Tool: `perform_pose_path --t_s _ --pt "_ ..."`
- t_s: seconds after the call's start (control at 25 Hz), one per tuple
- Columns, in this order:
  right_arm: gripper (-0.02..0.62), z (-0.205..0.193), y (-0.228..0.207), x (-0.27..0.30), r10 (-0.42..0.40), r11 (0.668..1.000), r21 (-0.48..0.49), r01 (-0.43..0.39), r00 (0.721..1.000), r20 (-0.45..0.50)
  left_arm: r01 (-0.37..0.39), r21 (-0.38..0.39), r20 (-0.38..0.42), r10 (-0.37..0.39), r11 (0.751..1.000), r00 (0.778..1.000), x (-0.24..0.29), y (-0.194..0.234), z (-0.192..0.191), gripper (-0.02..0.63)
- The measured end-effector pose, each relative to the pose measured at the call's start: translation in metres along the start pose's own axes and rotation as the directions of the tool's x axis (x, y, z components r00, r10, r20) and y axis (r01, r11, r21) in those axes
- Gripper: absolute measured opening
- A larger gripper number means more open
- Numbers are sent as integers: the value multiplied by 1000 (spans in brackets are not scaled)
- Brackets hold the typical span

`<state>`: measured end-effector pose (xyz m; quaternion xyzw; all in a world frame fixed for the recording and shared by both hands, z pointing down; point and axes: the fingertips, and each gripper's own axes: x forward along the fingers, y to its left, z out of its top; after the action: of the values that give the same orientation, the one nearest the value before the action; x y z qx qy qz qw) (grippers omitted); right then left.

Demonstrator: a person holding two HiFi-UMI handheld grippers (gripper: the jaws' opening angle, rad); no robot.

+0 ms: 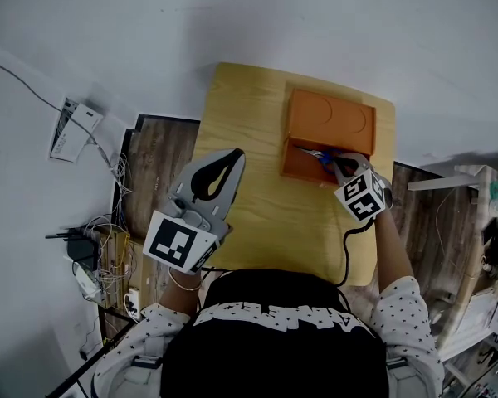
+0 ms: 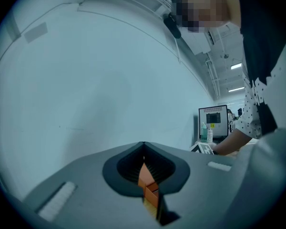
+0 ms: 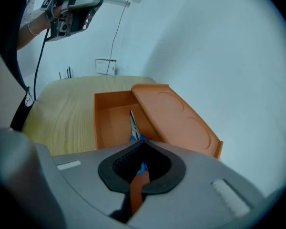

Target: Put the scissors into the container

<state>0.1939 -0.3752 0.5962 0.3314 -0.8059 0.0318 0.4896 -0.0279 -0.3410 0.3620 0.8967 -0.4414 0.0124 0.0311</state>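
Right gripper [image 3: 142, 146]: jaws drawn tight together on the blue handle of the scissors [image 3: 132, 123], thin metal blades poking out past the tips and pointing down into the orange container [image 3: 103, 128]. Hard to tell whether the blade tips are touching the container floor or hanging just above it. From the head view, same right gripper [image 1: 335, 162] reaching in over the near wall of the container [image 1: 297, 169], with the scissors [image 1: 318, 153] inside the open compartment, toward its right end. Opened lid [image 1: 330, 119] standing up behind the compartment, two round recesses on its inner face. In the right gripper view, lid [image 3: 174, 120] leaning away to the right. Container sitting on the far right part of a pale wooden table [image 1: 249, 222]. Left gripper [image 2: 143, 148]: jaws brought together at the tips, nothing clamped between them, only a sliver of orange and wood showing through the gap lower down. Left gripper [image 1: 235, 156] raised in the air near the table's left edge, well apart from the container, facing a plain pale wall [image 2: 86, 80].
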Motion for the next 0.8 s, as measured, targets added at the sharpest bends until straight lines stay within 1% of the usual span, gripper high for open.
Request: perform_pose_path --t_s 0.16,0.32,0.52,0.68,0.8 --pt "12 11 -6 -18 -90 990 115 81 993 78 16 5 12 -16 1000 1000 -4 -5 5 0" --pt "14 18 -4 -40 -150 962 250 109 977 152 47 19 16 -47 999 999 -9 -14 8 0" --pt "12 28 3 -74 -231 926 352 139 945 233 88 35 23 -89 995 996 -18 -24 13 0" --pt "12 33 4 -103 -288 888 438 140 912 292 121 43 28 -122 992 992 -21 -34 16 0" --pt "12 36 4 -123 -324 866 481 138 888 328 132 48 23 -133 990 991 -22 -39 18 1"
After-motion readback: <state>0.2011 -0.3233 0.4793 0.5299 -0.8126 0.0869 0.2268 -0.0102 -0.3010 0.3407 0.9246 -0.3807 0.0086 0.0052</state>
